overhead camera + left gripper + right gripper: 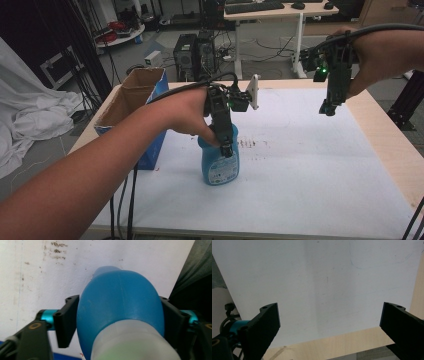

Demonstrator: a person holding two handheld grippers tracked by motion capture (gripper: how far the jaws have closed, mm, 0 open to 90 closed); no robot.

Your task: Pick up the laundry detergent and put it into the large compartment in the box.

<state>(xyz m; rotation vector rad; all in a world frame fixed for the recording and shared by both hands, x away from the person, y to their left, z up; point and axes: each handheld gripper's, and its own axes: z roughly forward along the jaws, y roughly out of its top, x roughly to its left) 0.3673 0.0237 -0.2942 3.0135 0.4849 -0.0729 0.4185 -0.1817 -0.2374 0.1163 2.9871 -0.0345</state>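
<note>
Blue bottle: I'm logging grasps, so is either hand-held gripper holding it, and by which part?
The left hand-held gripper clamps the blue bottle across its upper body, just below the pale neck. The right hand-held gripper is open, holding nothing.

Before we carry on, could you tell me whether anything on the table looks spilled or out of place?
Brownish stains mark the white sheet just right of the upright blue bottle; they look like dried smears. Nothing else stands out.
</note>
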